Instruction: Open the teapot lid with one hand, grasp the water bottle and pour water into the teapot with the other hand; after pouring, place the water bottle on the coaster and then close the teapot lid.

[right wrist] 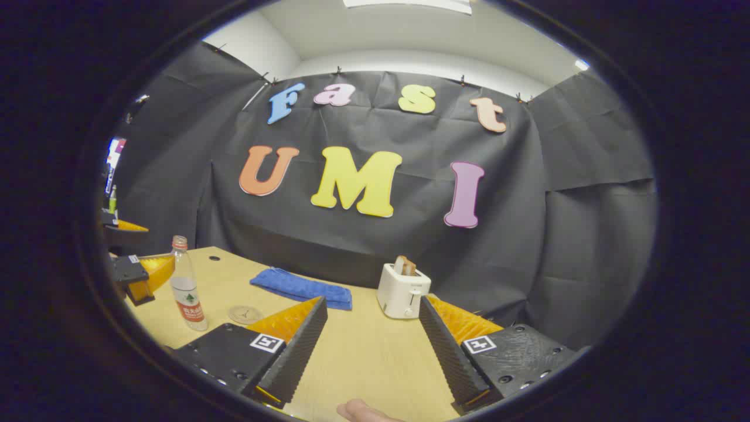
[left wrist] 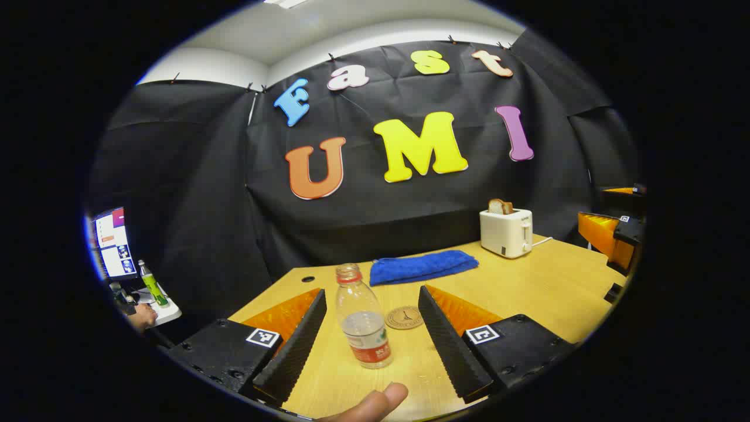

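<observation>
Left gripper view: left gripper (left wrist: pixel 369 331) spread wide at bottom of frame, ribbed serrated fingers (left wrist: pixel 293 346) flanking clear ribbed plastic water bottle with no cap, red neck ring and red label (left wrist: pixel 364 325), no contact visible on either side. Bottle upright at lower centre on pale wood-grain tabletop (left wrist: pixel 527 287), partly filled. Round flat brown coaster (left wrist: pixel 404 317) just behind-right of bottle. Folded blue fuzzy towel (left wrist: pixel 423 266) centre frame, boxy white toaster with bread slice (left wrist: pixel 506 231) centre right. Fingertip of holding hand (left wrist: pixel 375 404) at bottom edge. Right gripper's wedge-shaped body at far right edge.

Right gripper view: right gripper (right wrist: pixel 370 346) agape at bottom of frame over bare tabletop, gripping nothing; toaster dead ahead, bottle and coaster lower left, left gripper at left edge beside bottle
</observation>
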A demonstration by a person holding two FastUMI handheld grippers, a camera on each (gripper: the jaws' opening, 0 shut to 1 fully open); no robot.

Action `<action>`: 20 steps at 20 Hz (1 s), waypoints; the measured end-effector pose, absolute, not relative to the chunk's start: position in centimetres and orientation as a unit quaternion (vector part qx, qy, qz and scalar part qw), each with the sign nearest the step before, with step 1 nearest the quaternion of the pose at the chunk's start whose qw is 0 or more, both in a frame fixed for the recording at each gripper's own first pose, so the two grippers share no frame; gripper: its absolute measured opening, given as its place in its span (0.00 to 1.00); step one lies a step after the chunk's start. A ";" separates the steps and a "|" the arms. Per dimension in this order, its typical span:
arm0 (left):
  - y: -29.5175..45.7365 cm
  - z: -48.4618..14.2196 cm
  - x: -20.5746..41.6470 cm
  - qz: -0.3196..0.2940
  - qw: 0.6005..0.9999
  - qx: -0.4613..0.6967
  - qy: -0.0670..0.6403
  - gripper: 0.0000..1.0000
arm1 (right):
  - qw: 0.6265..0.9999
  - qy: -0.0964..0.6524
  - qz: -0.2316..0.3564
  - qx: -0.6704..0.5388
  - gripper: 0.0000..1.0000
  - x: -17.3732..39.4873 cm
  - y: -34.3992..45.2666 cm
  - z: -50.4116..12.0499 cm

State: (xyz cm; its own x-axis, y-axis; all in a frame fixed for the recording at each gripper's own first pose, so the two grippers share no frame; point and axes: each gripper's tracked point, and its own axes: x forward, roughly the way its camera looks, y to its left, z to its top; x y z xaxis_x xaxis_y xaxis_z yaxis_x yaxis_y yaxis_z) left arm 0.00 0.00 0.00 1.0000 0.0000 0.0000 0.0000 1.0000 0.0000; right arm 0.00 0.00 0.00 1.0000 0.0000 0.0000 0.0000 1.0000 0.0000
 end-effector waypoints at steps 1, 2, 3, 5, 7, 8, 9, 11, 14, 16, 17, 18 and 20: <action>0.7 -0.1 0.0 0.005 1.000 0.001 0.002 0.99 | 1.000 0.000 0.001 0.000 0.95 0.0 0.0 0.0; 1.2 -0.3 -0.1 0.010 1.000 -0.003 0.005 0.99 | 1.000 0.002 0.001 0.004 0.97 0.1 -0.2 -0.2; 1.7 -0.2 -0.1 0.013 1.000 -0.022 0.005 0.99 | 1.000 0.010 0.004 0.012 0.98 0.2 0.0 -0.6; 1.7 -0.4 -0.1 0.007 0.999 -0.048 0.008 0.99 | 1.000 0.020 -0.002 0.014 0.95 0.4 -0.2 -1.0; 1.9 -0.6 0.1 0.005 0.998 -0.058 0.010 0.99 | 1.000 0.026 -0.009 0.015 0.92 0.8 -0.5 -1.5; 2.0 -0.9 0.4 0.005 0.998 -0.055 0.014 0.99 | 0.999 0.028 -0.009 0.016 0.95 1.1 -0.7 -1.7; 2.2 -1.1 0.5 0.009 0.998 -0.052 0.016 0.99 | 0.999 0.031 -0.007 0.017 0.97 1.2 -0.5 -1.8; 2.3 -1.3 0.8 0.010 0.999 -0.047 0.019 0.99 | 0.999 0.032 -0.004 0.017 0.95 1.4 0.0 -1.9; 1.8 -1.5 0.8 0.004 0.999 -0.043 0.021 0.99 | 1.000 0.029 0.001 0.011 0.95 1.5 0.4 -1.9; 1.6 -1.6 0.7 0.002 0.999 -0.038 0.021 0.99 | 0.999 0.037 0.016 0.020 0.95 1.7 1.2 -2.5; 1.7 -1.7 0.8 0.003 0.999 -0.039 0.023 0.99 | 0.998 0.043 0.032 0.036 0.98 2.1 2.2 -3.0; 1.6 -1.7 0.7 0.002 0.999 -0.045 0.023 0.99 | 0.997 0.042 0.038 0.044 0.95 2.3 2.7 -3.2; 1.5 -1.6 0.7 -0.005 0.998 -0.053 0.021 0.99 | 0.996 0.042 0.051 0.053 0.95 3.1 4.1 -3.9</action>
